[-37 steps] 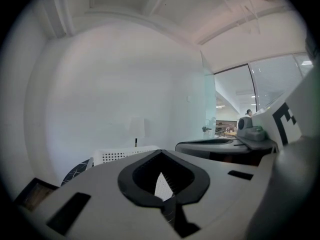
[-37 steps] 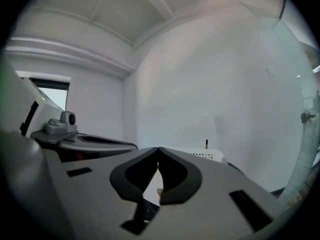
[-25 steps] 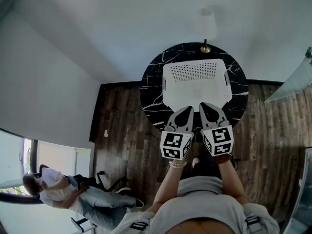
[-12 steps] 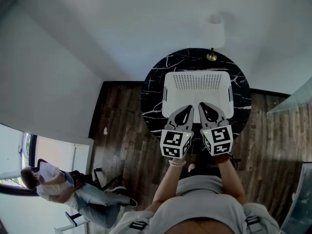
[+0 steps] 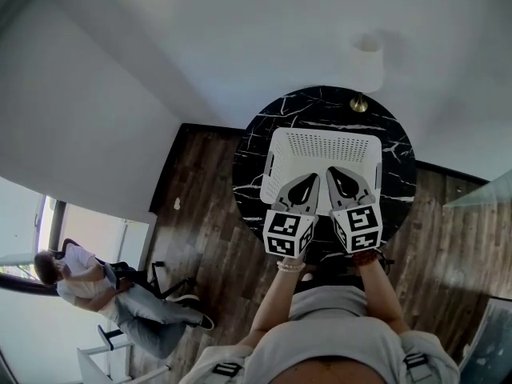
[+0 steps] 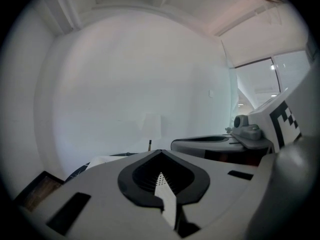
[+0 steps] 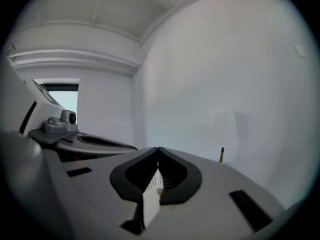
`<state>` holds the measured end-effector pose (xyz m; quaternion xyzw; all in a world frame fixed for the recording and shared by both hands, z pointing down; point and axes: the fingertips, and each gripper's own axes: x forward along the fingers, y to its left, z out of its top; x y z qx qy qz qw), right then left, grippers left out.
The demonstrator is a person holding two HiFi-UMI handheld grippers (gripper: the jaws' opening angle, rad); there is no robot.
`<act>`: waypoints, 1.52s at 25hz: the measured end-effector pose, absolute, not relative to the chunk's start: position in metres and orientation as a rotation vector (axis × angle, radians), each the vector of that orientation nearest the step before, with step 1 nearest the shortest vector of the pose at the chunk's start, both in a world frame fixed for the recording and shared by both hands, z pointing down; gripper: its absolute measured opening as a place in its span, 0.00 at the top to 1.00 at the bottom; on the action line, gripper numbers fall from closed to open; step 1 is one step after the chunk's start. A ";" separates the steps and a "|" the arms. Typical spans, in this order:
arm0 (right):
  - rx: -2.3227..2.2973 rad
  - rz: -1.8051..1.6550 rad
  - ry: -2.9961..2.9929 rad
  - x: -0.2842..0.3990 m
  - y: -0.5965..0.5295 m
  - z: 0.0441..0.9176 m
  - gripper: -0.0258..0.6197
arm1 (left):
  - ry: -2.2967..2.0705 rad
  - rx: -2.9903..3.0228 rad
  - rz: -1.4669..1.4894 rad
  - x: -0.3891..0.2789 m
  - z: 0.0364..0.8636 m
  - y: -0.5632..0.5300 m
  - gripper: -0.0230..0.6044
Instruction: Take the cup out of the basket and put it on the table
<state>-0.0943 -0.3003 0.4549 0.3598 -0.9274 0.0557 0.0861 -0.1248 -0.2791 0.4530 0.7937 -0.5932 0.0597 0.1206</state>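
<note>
Both tools hung side by side over the near edge of the white basket, which stood on the round black marbled surface. The left tool was clenched, its tips meeting with nothing between them. Through the slit lower down in its own view, only the basket's perforated white plastic showed. The right tool was clenched in the same way and carried nothing.

The cup could not be made out in any view. By the task it should have lain inside the basket, but the head view showed only pale walls and floor there, partly covered by the tools.

The basket lay straight ahead of and below the two tips, with its long axis running across the person from left to right. Each tool pointed at its own half, so neither was clearly nearer. Which side held the cup would likely decide which hand reached in, and that tool would first have to open.

A lamp stood at the far rim of the surface, well away from the tools. Another person sat off to the left on the wooden floor side.
</note>
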 end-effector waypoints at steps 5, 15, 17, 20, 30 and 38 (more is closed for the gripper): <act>1.005 0.163 -2.776 -0.089 -0.318 0.461 0.95 | -1.778 2.269 0.184 -0.119 0.459 -0.294 0.96; 0.981 0.217 -2.773 -0.084 -0.332 0.470 0.95 | -1.745 2.263 0.235 -0.109 0.467 -0.317 0.96; 0.998 0.238 -2.763 -0.082 -0.335 0.474 0.95 | -1.709 2.272 0.258 -0.106 0.471 -0.321 0.95; 1.027 0.256 -2.742 -0.081 -0.340 0.481 0.95 | -1.656 2.279 0.306 -0.108 0.481 -0.328 0.95; 1.143 0.315 -2.644 -0.067 -0.357 0.508 0.95 | -1.496 2.237 0.563 -0.140 0.533 -0.353 0.95; 1.200 0.331 -2.611 -0.065 -0.365 0.512 0.95 | -1.419 2.245 0.632 -0.146 0.551 -0.364 0.95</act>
